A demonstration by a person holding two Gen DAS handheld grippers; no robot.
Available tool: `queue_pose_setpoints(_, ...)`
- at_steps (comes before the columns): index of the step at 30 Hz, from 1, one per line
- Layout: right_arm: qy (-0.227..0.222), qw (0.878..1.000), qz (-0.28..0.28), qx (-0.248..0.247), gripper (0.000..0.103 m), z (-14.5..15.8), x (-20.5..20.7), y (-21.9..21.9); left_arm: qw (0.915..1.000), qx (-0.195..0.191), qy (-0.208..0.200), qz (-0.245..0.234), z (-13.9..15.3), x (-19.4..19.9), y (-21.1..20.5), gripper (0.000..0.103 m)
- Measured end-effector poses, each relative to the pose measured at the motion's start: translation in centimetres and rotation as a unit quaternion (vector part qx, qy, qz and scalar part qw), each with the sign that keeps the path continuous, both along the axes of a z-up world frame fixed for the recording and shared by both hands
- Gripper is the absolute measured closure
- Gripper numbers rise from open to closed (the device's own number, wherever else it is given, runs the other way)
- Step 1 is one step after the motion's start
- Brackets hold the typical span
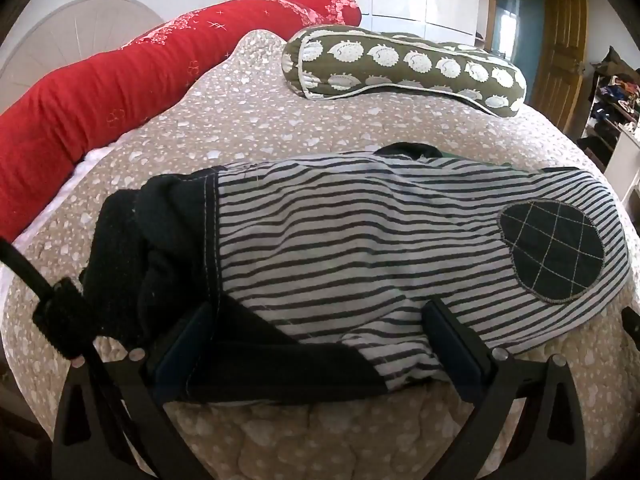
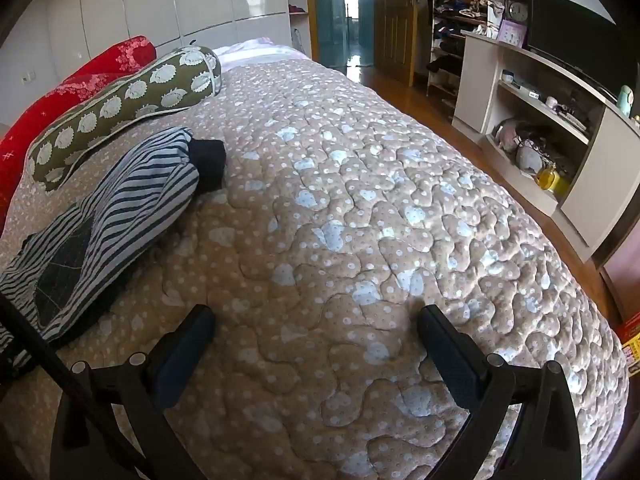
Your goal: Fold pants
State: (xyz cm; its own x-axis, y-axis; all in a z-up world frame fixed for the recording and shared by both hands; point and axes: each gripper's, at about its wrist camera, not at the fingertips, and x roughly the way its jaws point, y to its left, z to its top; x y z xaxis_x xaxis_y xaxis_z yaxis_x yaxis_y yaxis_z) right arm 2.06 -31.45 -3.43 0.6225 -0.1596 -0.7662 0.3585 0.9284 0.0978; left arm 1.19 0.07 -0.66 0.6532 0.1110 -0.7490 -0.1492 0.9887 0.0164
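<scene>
The striped pants (image 1: 360, 240) lie folded on the beige quilted bed (image 1: 280, 128), with dark cuffs at the left and a dark quilted patch (image 1: 554, 252) at the right. My left gripper (image 1: 316, 344) is open, its fingers on either side of the near edge of the pants, with dark and striped cloth between them. In the right wrist view the pants (image 2: 108, 216) lie at the left. My right gripper (image 2: 316, 340) is open and empty over bare quilt (image 2: 380, 200), to the right of the pants.
A red bolster (image 1: 120, 80) runs along the far left of the bed. An olive patterned pillow (image 1: 400, 68) lies behind the pants. A shelf unit with a TV (image 2: 560, 100) stands to the right of the bed, beyond a strip of wood floor.
</scene>
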Motion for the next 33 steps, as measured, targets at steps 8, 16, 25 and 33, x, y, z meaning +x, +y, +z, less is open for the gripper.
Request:
queue_pose_setpoints(8, 0.000, 1.000, 0.000, 0.000, 0.001, 0.0, 0.1, 0.0, 1.0000, 0.000, -0.001, 0.000, -0.1, -0.1, 0.1, 0.000)
queue_pose_setpoints(16, 0.005, 1.000, 0.000, -0.006, 0.001, -0.1, 0.2, 0.3, 1.0000, -0.001, -0.002, 0.000, -0.1, -0.1, -0.1, 0.000)
queue_pose_setpoints(25, -0.004, 1.000, 0.002, 0.016, 0.001, -0.3, 0.2, -0.3, 1.0000, -0.003, -0.002, 0.001, -0.1, -0.2, -0.2, 0.000)
queue_pose_setpoints(33, -0.042, 0.991, 0.015, 0.126, 0.001, 0.5, -1.3, -3.1, 0.9999, -0.009, 0.007, -0.003, 0.1, -0.1, 0.0, 0.000)
